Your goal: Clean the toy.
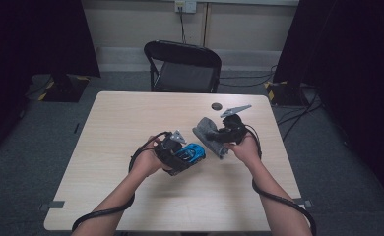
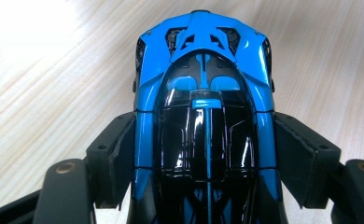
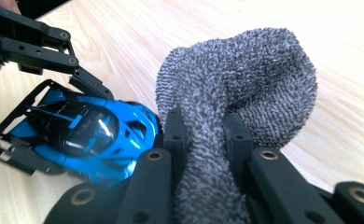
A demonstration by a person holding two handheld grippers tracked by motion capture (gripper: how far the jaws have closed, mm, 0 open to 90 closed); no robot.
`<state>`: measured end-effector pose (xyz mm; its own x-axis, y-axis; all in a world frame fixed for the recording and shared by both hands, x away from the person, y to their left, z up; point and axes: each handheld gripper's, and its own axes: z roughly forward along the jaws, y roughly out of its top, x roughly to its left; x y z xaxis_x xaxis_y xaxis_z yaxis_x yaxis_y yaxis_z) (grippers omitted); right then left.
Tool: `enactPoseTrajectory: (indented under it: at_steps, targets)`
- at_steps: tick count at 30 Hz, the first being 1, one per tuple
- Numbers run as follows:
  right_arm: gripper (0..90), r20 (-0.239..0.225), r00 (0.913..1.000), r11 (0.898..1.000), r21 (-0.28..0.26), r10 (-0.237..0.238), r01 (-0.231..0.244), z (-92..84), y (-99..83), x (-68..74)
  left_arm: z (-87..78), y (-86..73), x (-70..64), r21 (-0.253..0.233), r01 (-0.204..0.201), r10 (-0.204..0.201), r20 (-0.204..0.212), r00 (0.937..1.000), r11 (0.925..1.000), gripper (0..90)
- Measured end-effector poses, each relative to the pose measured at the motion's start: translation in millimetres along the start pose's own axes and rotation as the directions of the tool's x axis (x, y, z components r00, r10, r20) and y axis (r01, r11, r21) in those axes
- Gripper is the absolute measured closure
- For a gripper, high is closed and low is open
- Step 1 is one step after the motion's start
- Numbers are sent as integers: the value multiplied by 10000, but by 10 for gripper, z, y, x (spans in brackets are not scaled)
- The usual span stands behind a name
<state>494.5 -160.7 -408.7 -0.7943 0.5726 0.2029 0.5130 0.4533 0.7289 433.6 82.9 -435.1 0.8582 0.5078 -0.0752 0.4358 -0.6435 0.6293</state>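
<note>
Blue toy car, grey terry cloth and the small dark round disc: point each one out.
Blue toy car (image 2: 203, 116): left gripper view, black glossy roof.
Grey terry cloth (image 3: 259, 79): right gripper view, bunched top.
Small dark round disc (image 1: 216, 106): high view, its centre.

Pale wooden table (image 1: 131, 196), small dark round disc (image 1: 216, 106) near its far edge

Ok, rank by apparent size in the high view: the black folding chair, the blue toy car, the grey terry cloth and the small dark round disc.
1. Black folding chair, though farthest away
2. Grey terry cloth and blue toy car: too alike, both partly hidden
3. Small dark round disc
</note>
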Motion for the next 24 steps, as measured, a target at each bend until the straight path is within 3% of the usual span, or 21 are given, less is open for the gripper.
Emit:
enactPoseTrajectory:
  at_steps: [4,11,24]
  targets:
    - [764,-174,9994,9988,380,-307,313,116,5,70,-6,-8,17,11,60,-60,-85,9999,10000,282]
    - [765,-408,9967,9964,436,-709,726,189,12,155,-33,-44,77,84,79,-76,-270,9996,9999,282]
    - [765,-388,9954,9937,672,-871,896,207,-20,163,-55,-84,147,25,331,-330,-380,9987,9994,282]
